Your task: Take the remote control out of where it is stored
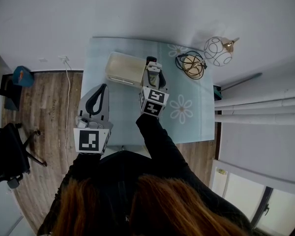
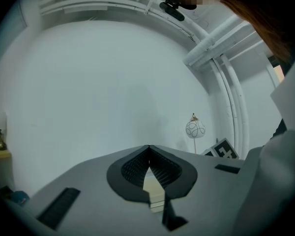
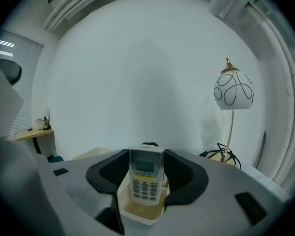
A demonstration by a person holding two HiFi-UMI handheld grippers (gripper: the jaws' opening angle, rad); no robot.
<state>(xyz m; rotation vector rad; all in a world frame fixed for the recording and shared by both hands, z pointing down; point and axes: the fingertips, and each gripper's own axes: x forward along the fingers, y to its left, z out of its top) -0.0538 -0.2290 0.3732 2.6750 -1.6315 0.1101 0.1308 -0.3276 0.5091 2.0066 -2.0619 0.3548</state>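
Our right gripper [image 3: 146, 156] is clamped on the remote [image 3: 146, 178], a smooth white bar with buttons. Its lower end stands in the cream plastic holder [image 3: 137, 213] on the table's [image 1: 123, 117] far half. Our left gripper [image 2: 148, 151], jaws together, hangs at the table's left edge.

A black long-sleeved top [image 1: 160, 146] is worn, its right sleeve running up to the tool in that hand. The left gripper [image 1: 103, 87] and the right gripper [image 1: 152, 63] are made of pale grey shells lined with black pads [image 2: 162, 168], finely ribbed where the left gripper view shows them, and dark rectangular slots [image 3: 248, 206] are set into the grey at about four and eight o'clock of the right gripper's pads. A white cube printed with black square markers is carried on each: the left cube [image 1: 92, 140] lies toward eight o'clock in the head view, and the right cube [image 1: 154, 101] lies near its centre.
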